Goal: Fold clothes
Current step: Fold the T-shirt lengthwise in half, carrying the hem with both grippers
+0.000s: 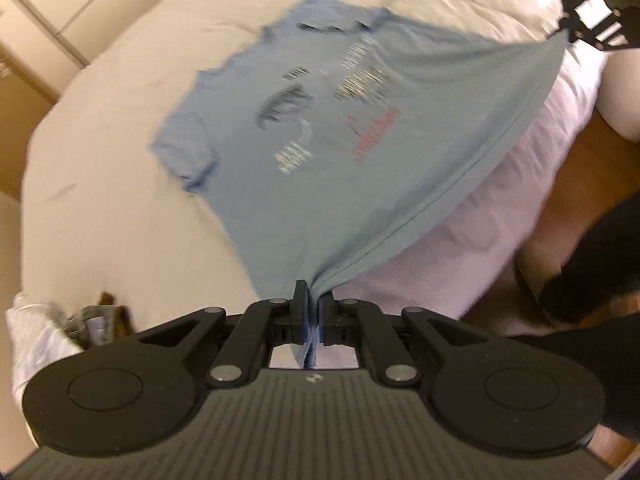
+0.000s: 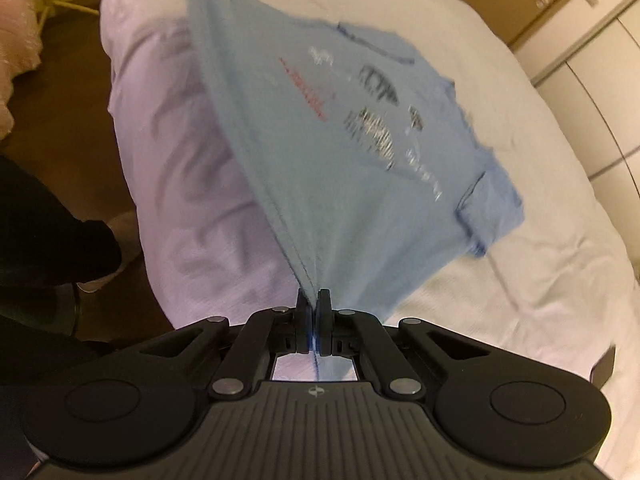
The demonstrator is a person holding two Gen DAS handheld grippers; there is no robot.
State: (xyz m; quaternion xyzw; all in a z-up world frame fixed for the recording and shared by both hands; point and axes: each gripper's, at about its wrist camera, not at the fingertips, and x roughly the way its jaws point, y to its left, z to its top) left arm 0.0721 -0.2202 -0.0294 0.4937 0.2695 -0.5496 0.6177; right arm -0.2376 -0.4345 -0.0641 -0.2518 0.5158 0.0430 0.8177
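A light blue T-shirt (image 1: 332,152) with a grey, white and red print is stretched over the white bed (image 1: 120,160), print side up. My left gripper (image 1: 314,300) is shut on one bottom corner of its hem. My right gripper (image 2: 313,300) is shut on the other hem corner, and it shows as black fingers at the top right of the left wrist view (image 1: 592,12). The hem hangs taut in the air between the two grippers. The collar and sleeves of the T-shirt (image 2: 360,128) lie farther off on the bed (image 2: 520,260), blurred by motion.
A pale lilac sheet (image 1: 460,248) covers the bed's side below the hem. A person's dark trouser leg (image 2: 48,232) stands on the wooden floor (image 1: 560,184) beside the bed. White cupboard doors (image 2: 592,92) lie beyond the bed. A crumpled white bag (image 1: 36,332) sits at the lower left.
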